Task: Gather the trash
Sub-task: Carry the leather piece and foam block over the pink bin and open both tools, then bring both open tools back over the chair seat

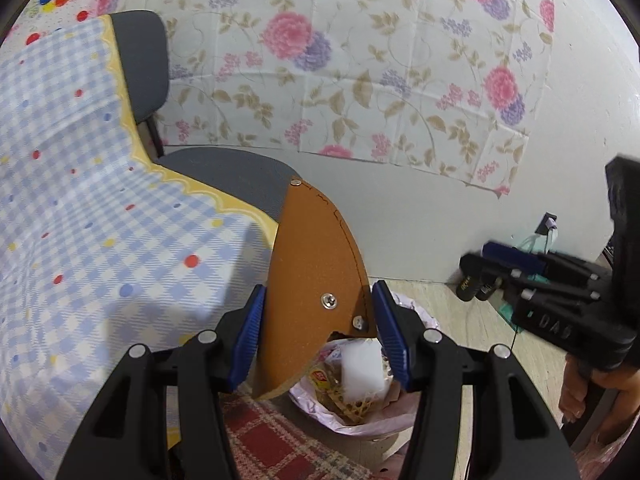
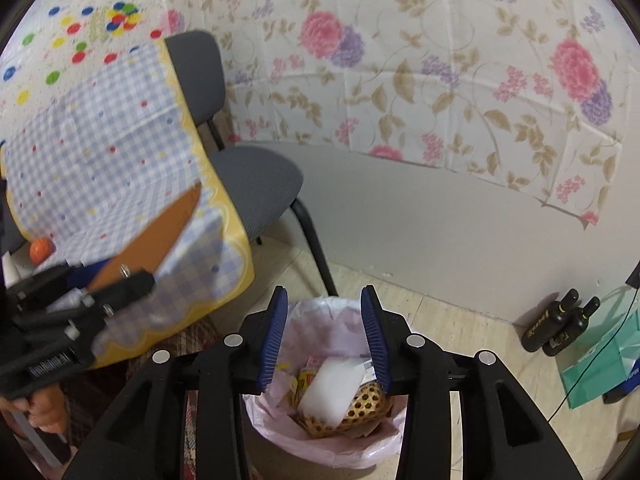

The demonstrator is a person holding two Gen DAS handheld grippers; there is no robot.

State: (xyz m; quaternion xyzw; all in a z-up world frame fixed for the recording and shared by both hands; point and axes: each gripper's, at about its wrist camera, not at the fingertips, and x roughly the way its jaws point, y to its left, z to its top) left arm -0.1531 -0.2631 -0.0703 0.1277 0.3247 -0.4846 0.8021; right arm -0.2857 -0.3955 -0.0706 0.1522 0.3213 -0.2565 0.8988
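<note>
My left gripper (image 1: 319, 286) is shut on a flat orange-brown board (image 1: 316, 264) with metal screws, held upright between the blue pads. Beneath it stands a trash bin with a pink liner (image 1: 360, 424), holding a white packet (image 1: 362, 372) and yellow wrappers. In the right wrist view my right gripper (image 2: 324, 294) hangs open right above the bin (image 2: 256, 412), with nothing between its fingers; the white packet (image 2: 332, 388) lies inside on a honeycomb-patterned wrapper. The left gripper (image 2: 120, 274) with the board (image 2: 160, 232) shows at the left, the right gripper (image 1: 480, 258) at the right of the left wrist view.
A table under a blue checked cloth (image 2: 100, 152) overhangs at the left, with a grey chair (image 2: 256, 184) beside it. Two dark bottles (image 2: 560, 324) and a green bag (image 2: 600, 360) stand by the wall. A red rug (image 1: 280, 448) lies beside the bin.
</note>
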